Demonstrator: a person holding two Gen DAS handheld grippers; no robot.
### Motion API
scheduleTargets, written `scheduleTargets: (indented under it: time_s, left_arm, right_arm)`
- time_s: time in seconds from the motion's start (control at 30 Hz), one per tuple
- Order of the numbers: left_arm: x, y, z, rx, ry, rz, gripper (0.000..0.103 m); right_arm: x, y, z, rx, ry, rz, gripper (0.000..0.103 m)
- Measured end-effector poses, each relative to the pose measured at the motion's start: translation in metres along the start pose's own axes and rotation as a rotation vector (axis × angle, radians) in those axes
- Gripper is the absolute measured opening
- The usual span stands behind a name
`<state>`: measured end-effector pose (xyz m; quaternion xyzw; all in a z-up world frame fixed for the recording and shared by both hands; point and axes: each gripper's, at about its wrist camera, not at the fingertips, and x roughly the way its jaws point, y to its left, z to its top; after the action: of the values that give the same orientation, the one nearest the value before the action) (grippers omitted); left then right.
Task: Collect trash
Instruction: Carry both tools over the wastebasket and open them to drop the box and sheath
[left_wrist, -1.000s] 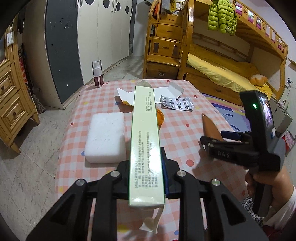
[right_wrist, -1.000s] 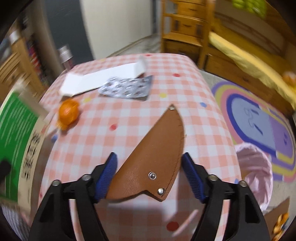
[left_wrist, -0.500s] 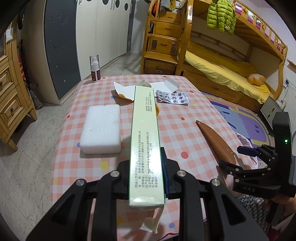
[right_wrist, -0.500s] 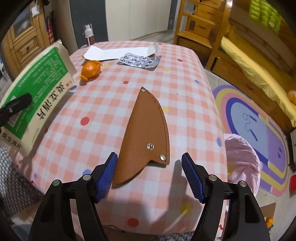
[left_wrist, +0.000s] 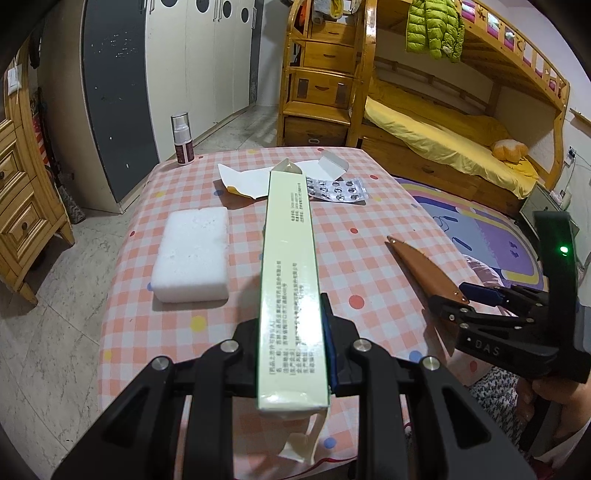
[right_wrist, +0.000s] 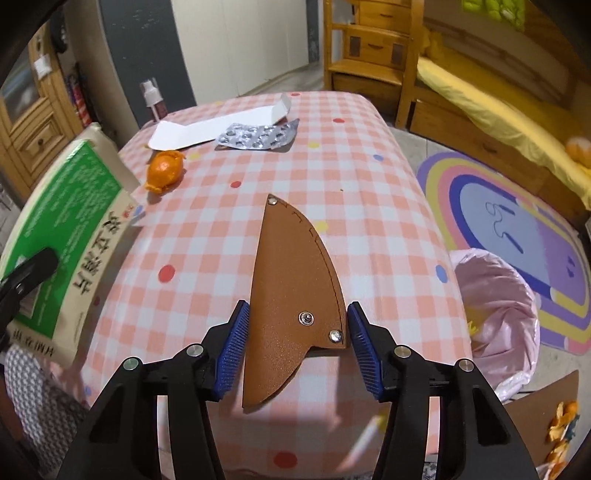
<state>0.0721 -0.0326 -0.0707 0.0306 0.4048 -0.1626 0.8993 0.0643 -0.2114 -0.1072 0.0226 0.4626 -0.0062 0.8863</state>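
My left gripper (left_wrist: 293, 334) is shut on a long green and white medicine box (left_wrist: 290, 273), held edge-up above the near end of the table; the box also shows at the left of the right wrist view (right_wrist: 66, 236). My right gripper (right_wrist: 297, 339) has its blue pads on both edges of a brown leather sheath (right_wrist: 295, 291) lying on the pink checked tablecloth (right_wrist: 369, 206). It also shows at the right of the left wrist view (left_wrist: 476, 295), at the sheath (left_wrist: 424, 269).
On the table lie a white foam block (left_wrist: 192, 258), a flattened white carton (right_wrist: 218, 127), a silver pill blister (right_wrist: 258, 134), an orange peel (right_wrist: 164, 171) and a spray bottle (left_wrist: 182, 138). A pink-lined bin (right_wrist: 495, 314) stands on the floor right of the table. A bunk bed stands behind.
My right gripper has moved forward and closed onto the sheath's edges. The left gripper has stayed shut on the box, drawing back a little.
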Motion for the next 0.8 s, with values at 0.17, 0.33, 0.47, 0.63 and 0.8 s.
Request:
scheduleTargets:
  time_s: [0.17, 0.33, 0.47, 0.63, 0.8]
  left_arm:
    - [-0.001, -0.014, 0.002, 0.017, -0.003, -0.042, 0.022]
    - [0.002, -0.048, 0.010, 0.085, -0.017, -0.096, 0.022]
    - [0.008, -0.091, 0.018, 0.163, -0.025, -0.154, 0.022]
    - [0.015, -0.148, 0.024, 0.279, -0.053, -0.217, 0.022]
    - [0.030, -0.203, 0.032, 0.350, -0.053, -0.287, 0.022]
  right_arm:
    - [-0.038, -0.010, -0.003, -0.006, -0.084, 0.008, 0.052]
    - [-0.063, -0.034, -0.005, 0.049, -0.128, 0.012, 0.052]
    - [-0.077, -0.061, -0.010, 0.115, -0.157, -0.008, 0.052]
    - [-0.093, -0.100, -0.023, 0.189, -0.185, -0.073, 0.052]
    - [-0.107, -0.149, -0.039, 0.292, -0.205, -0.153, 0.053]
